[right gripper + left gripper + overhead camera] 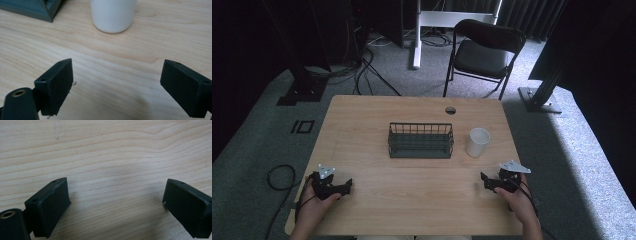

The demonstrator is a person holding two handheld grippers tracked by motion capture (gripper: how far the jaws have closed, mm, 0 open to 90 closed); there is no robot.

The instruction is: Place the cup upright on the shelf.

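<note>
**Both tongs wide open and empty at the near edge, cup standing ahead of the right one**

The left tongs (348, 186) rest at the near left of the tabletop (412, 185), held in the person's left hand (314, 205). In the left gripper view the jaws stand far apart with bare wood grain between them; their lower ends are cut off by the frame.

The right tongs (483, 180) sit at the near right, held by the right hand (519, 200). In the right gripper view its jaws (116, 85) are likewise spread wide and hold nothing.

The white cup (477, 142) stands upright on the tabletop, farther off than the right tongs and slightly left of them, just right of the dark wire basket (420, 140) at the middle. The right gripper view cuts the cup (113, 15) off above its base, so its rim is hidden there, and shows one corner of the basket (37, 8).

Beyond the tabletop a black folding chair (484, 52) stands on the floor; the room's far corners are too dark to make out.
</note>
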